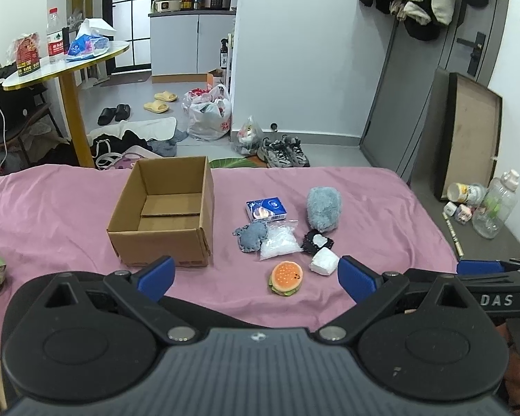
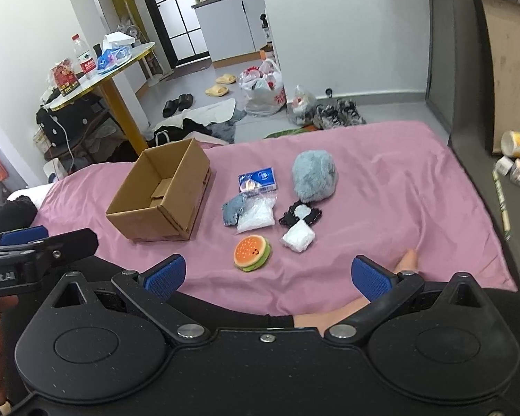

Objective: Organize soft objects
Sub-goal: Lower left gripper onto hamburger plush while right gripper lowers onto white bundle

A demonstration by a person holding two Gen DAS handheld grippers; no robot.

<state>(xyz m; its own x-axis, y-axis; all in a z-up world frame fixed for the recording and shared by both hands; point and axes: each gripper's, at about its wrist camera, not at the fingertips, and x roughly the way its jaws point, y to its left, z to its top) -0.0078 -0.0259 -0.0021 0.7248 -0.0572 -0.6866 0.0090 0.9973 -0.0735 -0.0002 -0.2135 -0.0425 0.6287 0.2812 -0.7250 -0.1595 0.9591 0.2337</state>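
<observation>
**First grab: start with the toys near the box**

I see the pink bed sheet (image 1: pixel 381 208), then the empty cardboard box (image 1: pixel 163 215) — toys sit just right of it. Fluffy blue ball (image 1: pixel 324 208) is farthest, burger toy (image 1: pixel 286 278) nearest. My left gripper (image 1: pixel 256 277) and right gripper (image 2: pixel 268 275) are both spread wide, holding nothing. I should pinch the burger gently — it squishes.

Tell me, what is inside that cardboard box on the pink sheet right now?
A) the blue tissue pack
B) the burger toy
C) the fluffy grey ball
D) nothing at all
D: the cardboard box shows only its bare bottom, while the burger toy, fluffy grey ball and blue tissue pack all lie on the pink sheet beside it.
</observation>
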